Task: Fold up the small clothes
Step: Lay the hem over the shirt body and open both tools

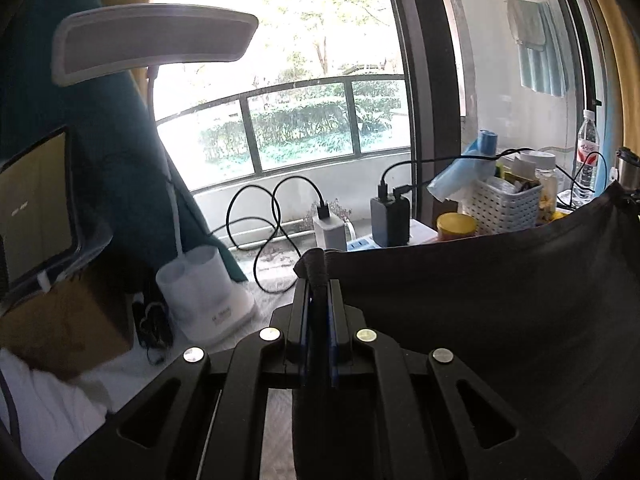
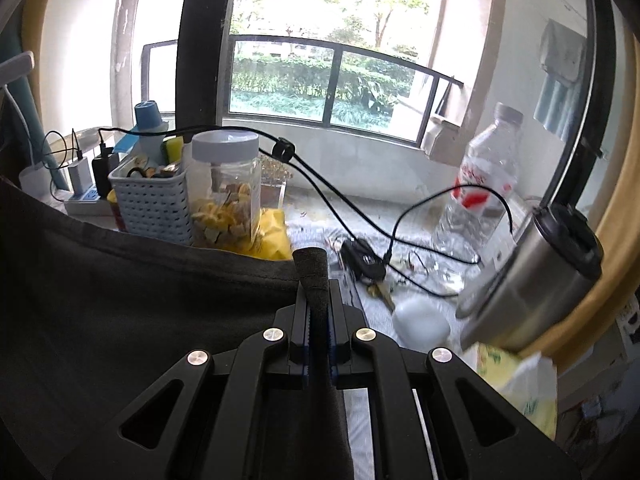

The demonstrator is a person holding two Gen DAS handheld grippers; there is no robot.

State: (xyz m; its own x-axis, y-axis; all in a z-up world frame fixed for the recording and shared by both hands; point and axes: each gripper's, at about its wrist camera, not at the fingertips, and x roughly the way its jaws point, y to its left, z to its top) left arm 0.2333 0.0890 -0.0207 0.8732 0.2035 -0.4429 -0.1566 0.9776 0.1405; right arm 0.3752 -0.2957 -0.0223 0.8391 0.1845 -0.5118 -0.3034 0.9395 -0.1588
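Observation:
A dark grey garment (image 1: pixel 480 304) hangs stretched between my two grippers, held up above the table. My left gripper (image 1: pixel 318 280) is shut on its left top corner; a rolled bit of cloth sticks out above the jaws. The cloth spreads to the right and fills the lower right of the left wrist view. My right gripper (image 2: pixel 318 284) is shut on the other top corner of the garment (image 2: pixel 120 300), which spreads left and fills the lower left of that view. The lower part of the garment is hidden.
Behind the cloth: a white desk lamp (image 1: pixel 208 296), chargers with black cables (image 1: pixel 388 216), a white basket (image 2: pixel 152 204), a snack jar (image 2: pixel 226 192), a water bottle (image 2: pixel 480 184), a steel tumbler (image 2: pixel 532 276), keys (image 2: pixel 380 292). A cardboard box (image 1: pixel 64 320) stands left, before the window.

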